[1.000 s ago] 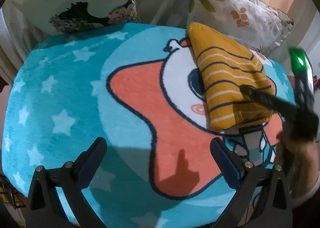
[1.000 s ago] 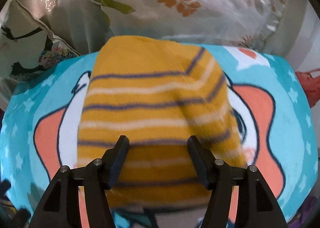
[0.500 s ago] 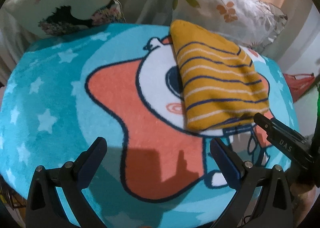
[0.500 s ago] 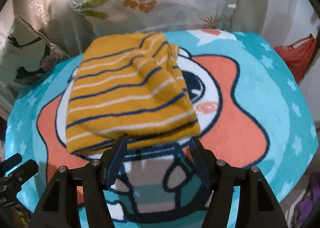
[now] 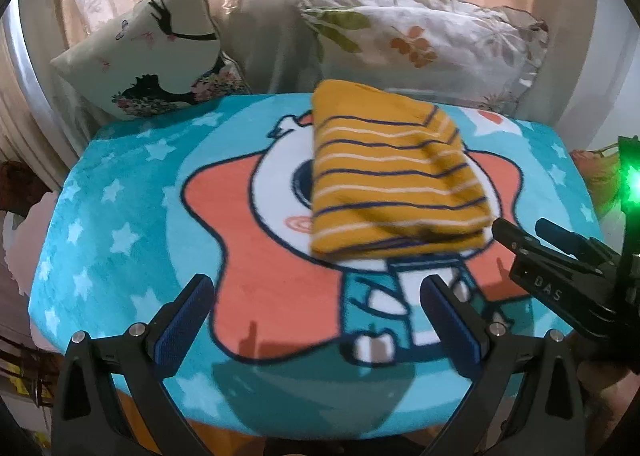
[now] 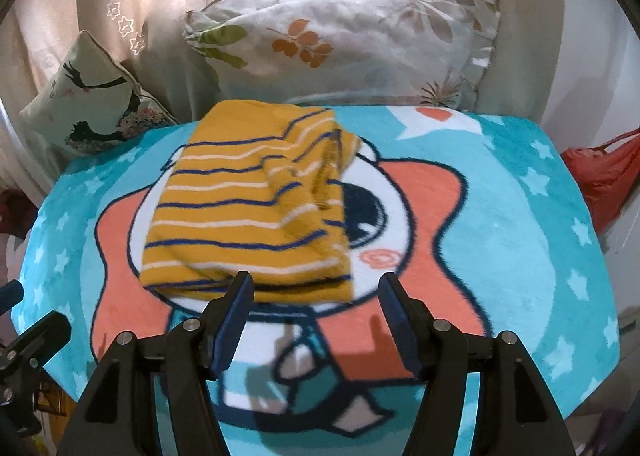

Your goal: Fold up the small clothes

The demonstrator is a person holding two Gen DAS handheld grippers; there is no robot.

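Mustard-yellow striped garment [image 6: 248, 211] lies folded near the worktop's [image 6: 520, 240] back edge. Both tongs, left [image 5: 316, 320] and right [image 6: 314, 316], gape empty (nothing held). Its loose top layers could slump if the cloth is nudged.

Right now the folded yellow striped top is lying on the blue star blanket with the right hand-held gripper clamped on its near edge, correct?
Not clamped. The right wrist view shows the right hand-held gripper open and empty, short of the folded yellow striped top, which does lie on the blue star blanket.

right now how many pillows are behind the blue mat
2. The bird-print pillow leans at the back left, and the leaf-print pillow lies at the back right, just behind the folded yellow striped garment. Others may be hidden out of frame.
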